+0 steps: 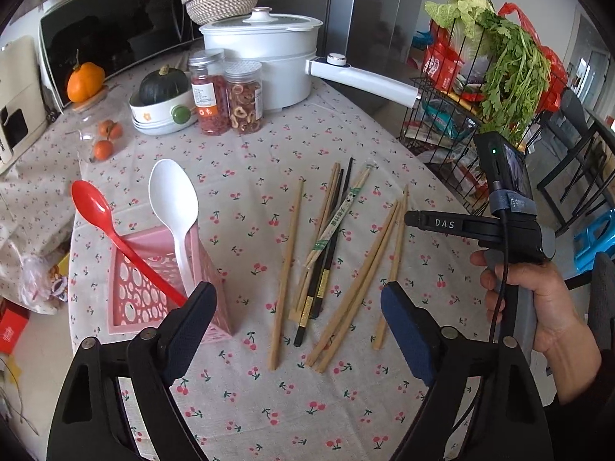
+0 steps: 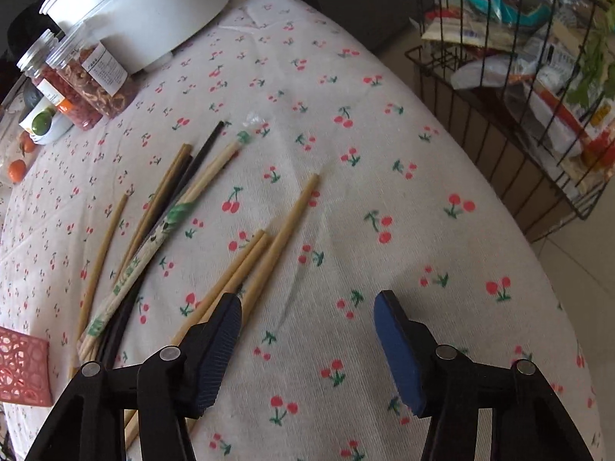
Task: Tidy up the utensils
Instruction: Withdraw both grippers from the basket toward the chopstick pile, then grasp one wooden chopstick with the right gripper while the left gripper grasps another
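A pink perforated utensil holder [image 1: 153, 292] stands at the table's left and holds a red spoon [image 1: 96, 207] and a white spoon [image 1: 173, 199]. Several wooden chopsticks [image 1: 357, 288], black chopsticks [image 1: 326, 265] and a paper-wrapped pair [image 1: 338, 215] lie loose on the cherry-print cloth. My left gripper [image 1: 300, 307] is open and empty, above the near ends of the chopsticks, its left finger next to the holder. My right gripper [image 2: 307, 319] is open and empty, low over the cloth, with wooden chopsticks [image 2: 269, 249] just left of its left finger. The holder's corner [image 2: 23, 372] shows at the left edge.
A white electric pot [image 1: 265, 50] with a long handle, two jars [image 1: 226, 92], a bowl with a dark squash [image 1: 161, 103], small oranges and a microwave [image 1: 111, 30] stand at the back. A wire rack with greens [image 1: 480, 88] stands right of the table edge.
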`<action>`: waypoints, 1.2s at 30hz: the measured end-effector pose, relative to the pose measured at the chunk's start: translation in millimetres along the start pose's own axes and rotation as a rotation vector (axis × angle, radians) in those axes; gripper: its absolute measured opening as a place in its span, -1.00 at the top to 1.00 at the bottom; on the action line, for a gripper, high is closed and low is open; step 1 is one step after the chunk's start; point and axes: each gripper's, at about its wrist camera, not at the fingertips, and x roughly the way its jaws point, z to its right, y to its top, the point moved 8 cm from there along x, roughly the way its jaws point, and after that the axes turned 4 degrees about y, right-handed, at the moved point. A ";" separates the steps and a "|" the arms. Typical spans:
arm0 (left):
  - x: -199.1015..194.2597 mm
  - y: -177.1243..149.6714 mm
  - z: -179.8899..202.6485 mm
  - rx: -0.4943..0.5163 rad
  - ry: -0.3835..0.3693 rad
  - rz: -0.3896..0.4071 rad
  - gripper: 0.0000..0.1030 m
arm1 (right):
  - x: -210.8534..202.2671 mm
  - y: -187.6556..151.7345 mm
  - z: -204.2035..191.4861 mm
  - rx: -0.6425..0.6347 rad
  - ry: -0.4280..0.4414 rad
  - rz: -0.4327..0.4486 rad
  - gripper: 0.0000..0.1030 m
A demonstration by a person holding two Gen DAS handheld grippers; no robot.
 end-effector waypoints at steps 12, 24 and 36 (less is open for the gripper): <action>27.0 -7.9 19.4 -0.028 -0.088 -0.082 -0.16 | 16.0 -5.7 -17.8 -0.177 -0.181 -0.070 -0.06; 68.3 9.8 58.8 0.045 -0.139 -0.201 0.48 | -14.3 -26.0 21.3 0.013 0.019 -0.116 0.90; 136.4 40.6 102.2 0.093 -0.174 -0.357 0.79 | -30.7 -27.8 21.1 0.077 0.143 -0.119 0.90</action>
